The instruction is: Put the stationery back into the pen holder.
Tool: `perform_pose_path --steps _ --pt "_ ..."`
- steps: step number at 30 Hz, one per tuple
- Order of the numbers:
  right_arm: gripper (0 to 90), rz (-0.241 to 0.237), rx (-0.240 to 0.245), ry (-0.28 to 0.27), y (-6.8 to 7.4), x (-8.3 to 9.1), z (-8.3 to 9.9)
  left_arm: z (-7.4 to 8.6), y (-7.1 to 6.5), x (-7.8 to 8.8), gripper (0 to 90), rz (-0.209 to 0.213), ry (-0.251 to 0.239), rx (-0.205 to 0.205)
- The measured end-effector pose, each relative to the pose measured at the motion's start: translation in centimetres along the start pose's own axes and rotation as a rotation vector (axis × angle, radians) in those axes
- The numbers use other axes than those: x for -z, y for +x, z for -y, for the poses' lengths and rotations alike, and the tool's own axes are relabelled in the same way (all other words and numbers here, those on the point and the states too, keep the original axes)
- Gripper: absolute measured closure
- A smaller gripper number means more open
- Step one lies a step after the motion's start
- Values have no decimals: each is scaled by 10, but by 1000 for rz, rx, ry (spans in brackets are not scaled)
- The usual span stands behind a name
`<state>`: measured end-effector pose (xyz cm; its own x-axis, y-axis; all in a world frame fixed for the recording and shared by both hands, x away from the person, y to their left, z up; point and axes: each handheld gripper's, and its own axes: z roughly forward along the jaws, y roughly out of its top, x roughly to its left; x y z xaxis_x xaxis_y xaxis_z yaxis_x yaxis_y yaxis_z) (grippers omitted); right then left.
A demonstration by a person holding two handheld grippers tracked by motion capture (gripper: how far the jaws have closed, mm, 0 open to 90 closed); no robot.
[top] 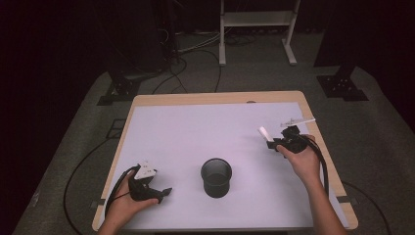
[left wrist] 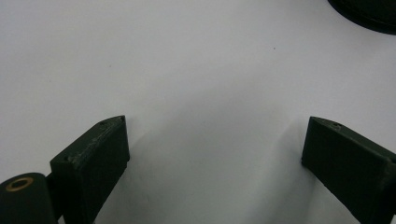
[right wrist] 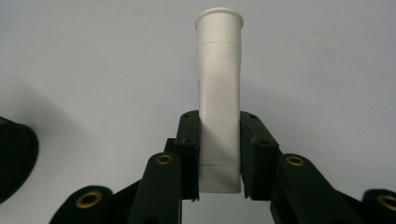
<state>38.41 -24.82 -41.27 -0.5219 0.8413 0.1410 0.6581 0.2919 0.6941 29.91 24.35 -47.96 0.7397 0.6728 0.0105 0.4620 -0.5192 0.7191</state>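
A white tube (right wrist: 218,93) is pinched near its flat end by the right gripper (right wrist: 218,154), cap pointing outward, above the table's (top: 195,127) right side, probably so it can be carried to the black cup (top: 216,176) at mid-table. The left gripper (left wrist: 215,154) is kept spread and empty beside the cup, low over the table.

The black cup (left wrist: 369,14) is cut off by the left gripper view's top edge, and by the right gripper view's left edge. The clear item (top: 297,120) beside the right tool (top: 274,139) is too small to identify.
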Motion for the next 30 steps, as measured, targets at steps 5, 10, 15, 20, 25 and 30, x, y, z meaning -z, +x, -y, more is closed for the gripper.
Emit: perform_pose_path --steps 5,10,15,20,25,30 --pt "704 -31 22 -20 7 8 -3 0 0 0 66 0 3 0" --pt "704 -54 58 -35 19 16 -8 0 0 0 66 0 -2 3" --pt "704 -81 93 -54 32 25 -13 0 0 0 66 1 -2 3" --pt "704 -110 117 -72 43 31 -16 0 0 0 66 1 -2 4" --pt "704 -128 151 -87 54 36 -20 0 0 0 66 1 0 2" --pt "704 -161 183 -97 69 41 -22 0 0 0 66 1 0 3"
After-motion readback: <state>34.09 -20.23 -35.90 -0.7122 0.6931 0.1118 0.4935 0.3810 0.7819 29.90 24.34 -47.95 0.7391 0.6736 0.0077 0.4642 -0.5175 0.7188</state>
